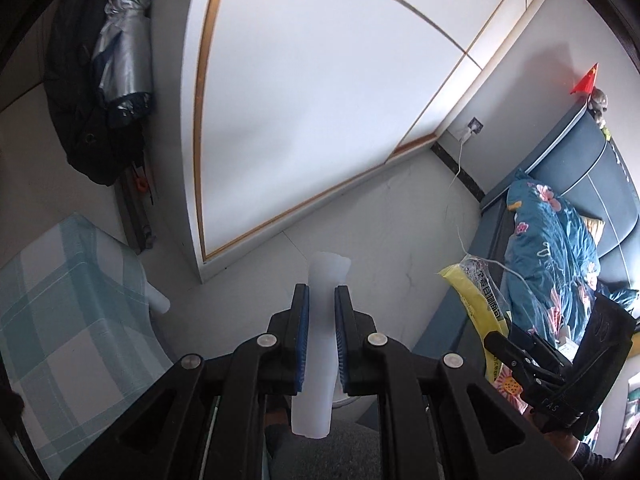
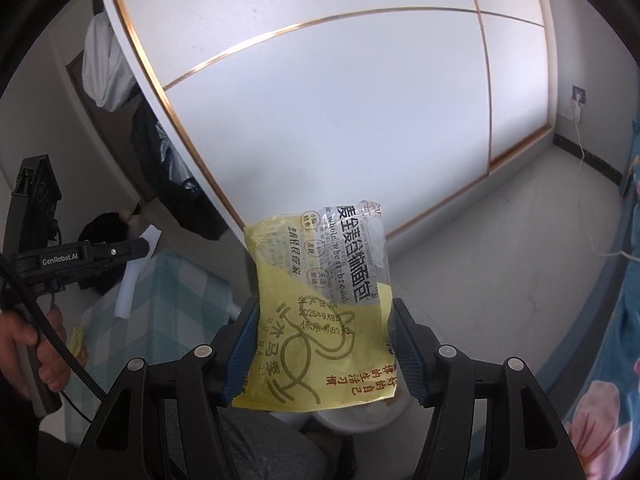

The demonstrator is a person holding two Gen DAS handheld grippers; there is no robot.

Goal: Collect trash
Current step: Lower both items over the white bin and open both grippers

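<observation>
**Between both sets of fingers: trash in hand, not yet binned**

Between the blue pads of the left gripper [image 1: 322,336], a crumpled white tissue roll [image 1: 320,344] is pinched, the fingers drawn narrow around it. In the right gripper [image 2: 324,350], a yellow bread wrapper [image 2: 320,308] is clamped edge to edge, the fingers set wide to span it (the printed face is turned toward the camera). Both pieces are held in the air above the pale floor [image 1: 380,240]. Beyond them, a checked tabletop [image 1: 68,300] is seen at the left and a bed with a floral quilt [image 1: 552,248] at the right. A white rounded rim [image 2: 352,420], possibly a bin, is partly hidden under the wrapper. Pickup is judged done for these two items; dropping them remains.
</observation>
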